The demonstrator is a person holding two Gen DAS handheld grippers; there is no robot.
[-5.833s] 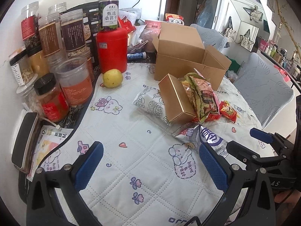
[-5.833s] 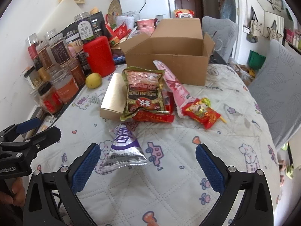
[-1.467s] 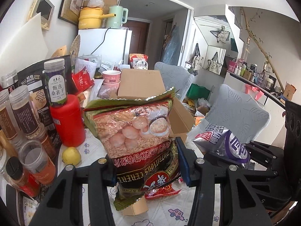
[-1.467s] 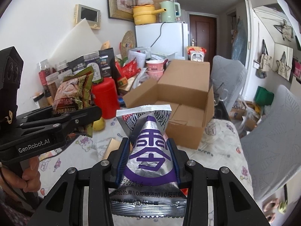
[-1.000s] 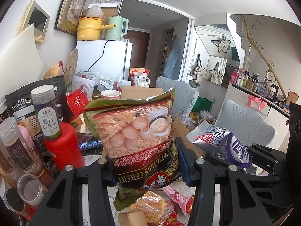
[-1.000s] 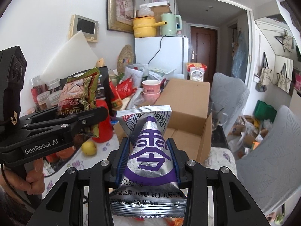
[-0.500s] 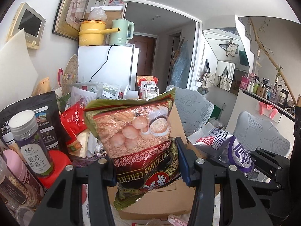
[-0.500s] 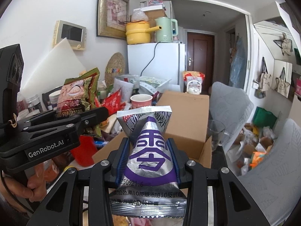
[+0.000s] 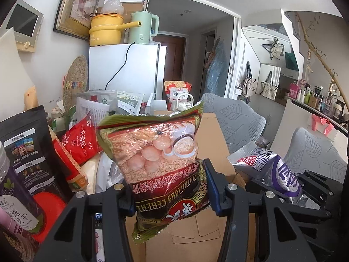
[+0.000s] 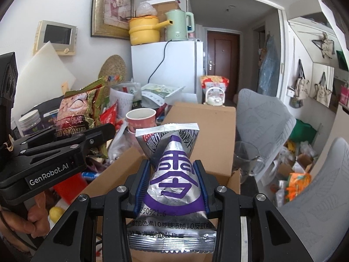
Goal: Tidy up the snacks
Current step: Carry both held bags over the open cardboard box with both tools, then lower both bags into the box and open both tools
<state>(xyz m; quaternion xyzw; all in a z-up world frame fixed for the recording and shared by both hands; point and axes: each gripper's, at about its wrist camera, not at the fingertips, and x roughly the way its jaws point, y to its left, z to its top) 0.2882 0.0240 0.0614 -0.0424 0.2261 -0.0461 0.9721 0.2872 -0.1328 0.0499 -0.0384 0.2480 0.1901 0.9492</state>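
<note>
My left gripper is shut on a green and red cereal bag and holds it upright in the air over the open cardboard box. My right gripper is shut on a silver and purple snack pouch, also raised above the box. The pouch shows at the right of the left wrist view. The cereal bag shows at the left of the right wrist view. The box's inside is mostly hidden behind the bags.
Jars and dark pouches, a red canister and red bags crowd the left. A pink paper cup and glass mug flank the box. A white fridge and grey chairs stand behind.
Both grippers have kept their bags and moved forward and upward toward the cardboard box. The table surface has dropped out of view, and the box now sits directly beneath them.
</note>
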